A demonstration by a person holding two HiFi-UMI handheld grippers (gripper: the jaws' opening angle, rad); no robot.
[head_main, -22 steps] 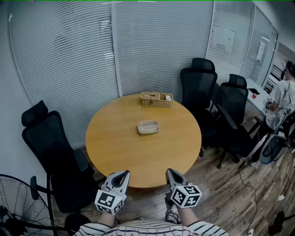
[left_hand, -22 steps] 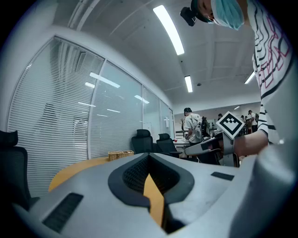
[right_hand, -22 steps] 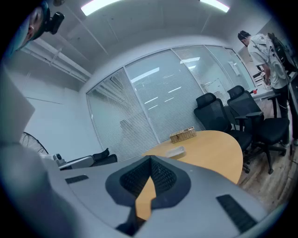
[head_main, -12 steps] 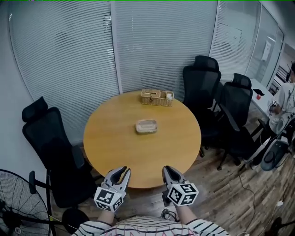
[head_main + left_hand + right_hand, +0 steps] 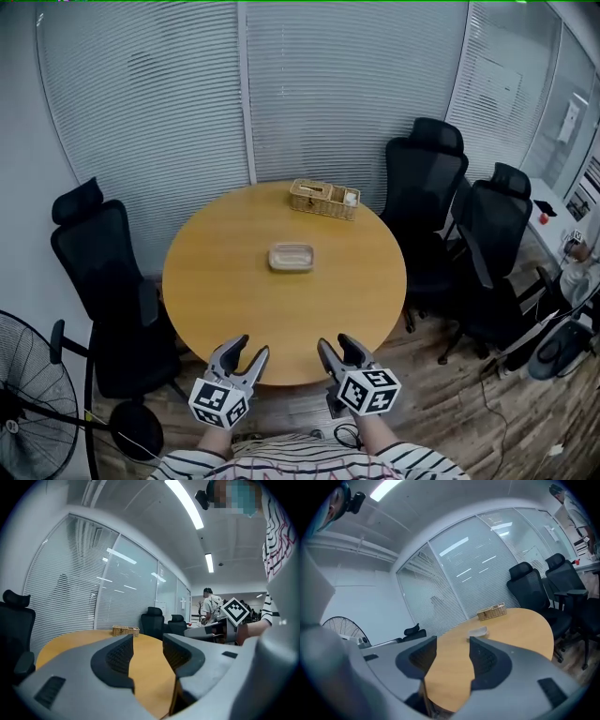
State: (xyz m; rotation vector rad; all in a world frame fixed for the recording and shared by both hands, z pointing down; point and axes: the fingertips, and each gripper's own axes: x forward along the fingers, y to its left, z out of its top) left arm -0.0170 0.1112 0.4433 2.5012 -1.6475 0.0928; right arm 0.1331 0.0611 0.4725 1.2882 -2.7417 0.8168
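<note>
The left gripper (image 5: 253, 347) and the right gripper (image 5: 334, 343) hang side by side at the near edge of the round wooden table (image 5: 216, 291), both pointing across its top. Each gripper view shows its two jaws set moderately apart, with only bare table top visible in the gap; neither gripper holds or touches anything.

The nearest thing is the shallow translucent rectangular dish (image 5: 291, 257), which lies flat near the table's middle, well apart from both grippers. The woven wicker basket (image 5: 325, 199) stands at the far edge, beyond the dish. Black office chairs (image 5: 103, 272) surround the table, and a standing fan (image 5: 28, 394) is at the lower left.

Judged from this posture, the stage in hand is an approach with the jaws readied (no contact is made yet). Reaching the dish would call for carrying a gripper forward and down over the table top, with the open jaws lined up on the dish's rim.

Compared with 0.9 s ago, the jaws of both grippers, then pressed together, now stand apart. The head view has also swung slightly, so the table sits further left in it, and the person standing at the right is almost out of frame.
</note>
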